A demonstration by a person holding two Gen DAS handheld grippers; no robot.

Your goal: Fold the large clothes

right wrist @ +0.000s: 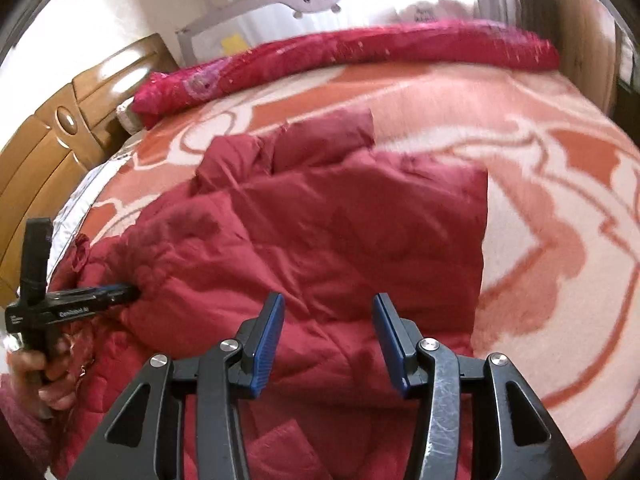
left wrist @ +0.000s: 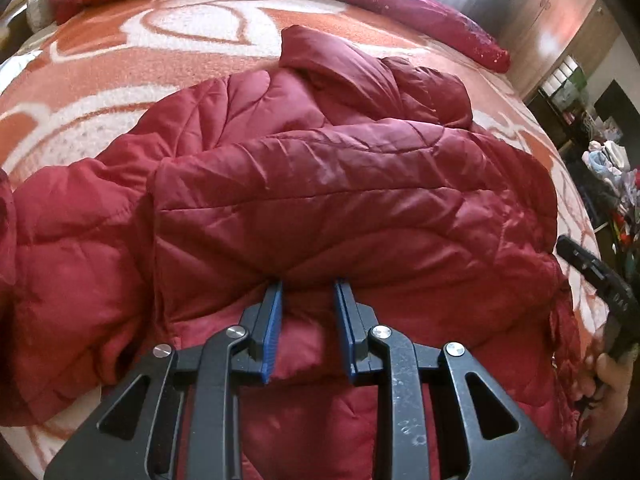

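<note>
A large dark red quilted jacket (left wrist: 320, 184) lies spread on the bed, one sleeve folded across its body, the collar end far from me. It also fills the right wrist view (right wrist: 340, 240). My left gripper (left wrist: 309, 286) has its jaws apart, its blue fingertips pressed against a puffed fold of the jacket that bulges between them. It shows from the side at the left of the right wrist view (right wrist: 132, 294), tips in the fabric. My right gripper (right wrist: 329, 300) is open and empty just above the jacket's near part. Part of it shows at the right edge of the left wrist view (left wrist: 592, 276).
The bed carries an orange and white patterned blanket (right wrist: 540, 208). A rolled crimson quilt (right wrist: 360, 52) lies along the far edge. A wooden headboard (right wrist: 52, 144) stands to the left, wooden cupboards (left wrist: 560, 24) and cluttered shelves (left wrist: 600, 152) to the right.
</note>
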